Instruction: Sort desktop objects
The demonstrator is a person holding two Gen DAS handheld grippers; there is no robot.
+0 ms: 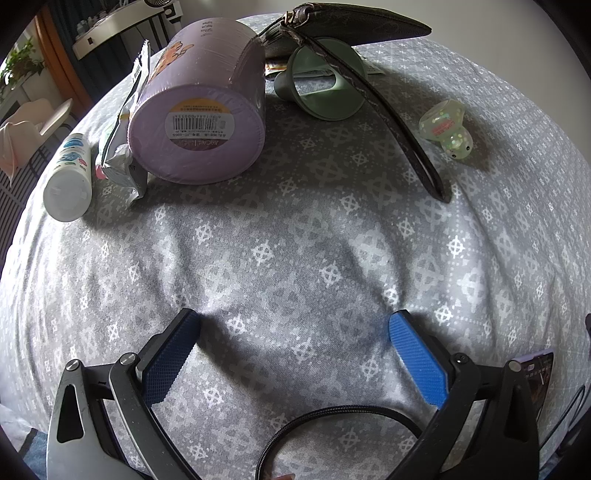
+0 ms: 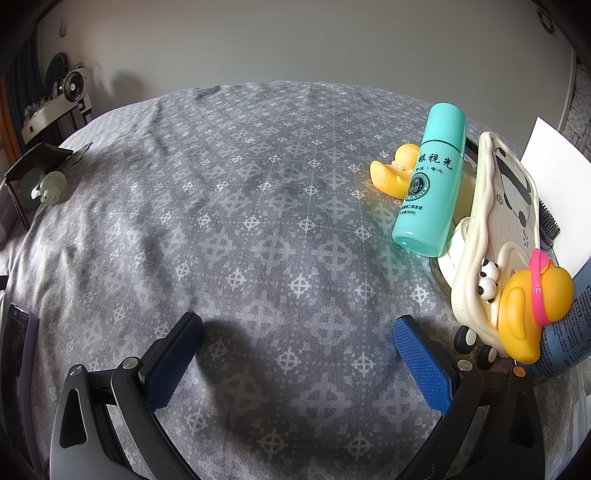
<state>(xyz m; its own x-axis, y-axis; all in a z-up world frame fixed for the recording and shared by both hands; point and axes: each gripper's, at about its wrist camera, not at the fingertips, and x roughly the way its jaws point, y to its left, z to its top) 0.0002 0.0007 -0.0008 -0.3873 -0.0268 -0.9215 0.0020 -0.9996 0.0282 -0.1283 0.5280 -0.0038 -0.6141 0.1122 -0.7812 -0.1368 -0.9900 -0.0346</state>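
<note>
In the left wrist view my left gripper [image 1: 295, 325] is open and empty over the grey patterned cloth [image 1: 295, 240]. Ahead lie a purple canister [image 1: 199, 110] on its side, a white bottle [image 1: 70, 177], a snack packet [image 1: 122, 147], a green cup [image 1: 325, 85] on its side, a dark pouch [image 1: 351, 22] with its strap, and a clear glittery toy [image 1: 445, 129]. In the right wrist view my right gripper [image 2: 297, 328] is open and empty. To its right stand a teal bottle [image 2: 430, 181], two yellow ducks [image 2: 395, 170] [image 2: 528, 310] and a cream panda phone case [image 2: 495, 218].
A phone [image 1: 539, 376] lies at the lower right in the left wrist view; it also shows in the right wrist view [image 2: 14, 369]. A black cable [image 1: 332, 417] loops near the left gripper. A white card [image 2: 557, 173], a comb [image 2: 548, 221] and a blue tube [image 2: 565, 332] sit at the far right.
</note>
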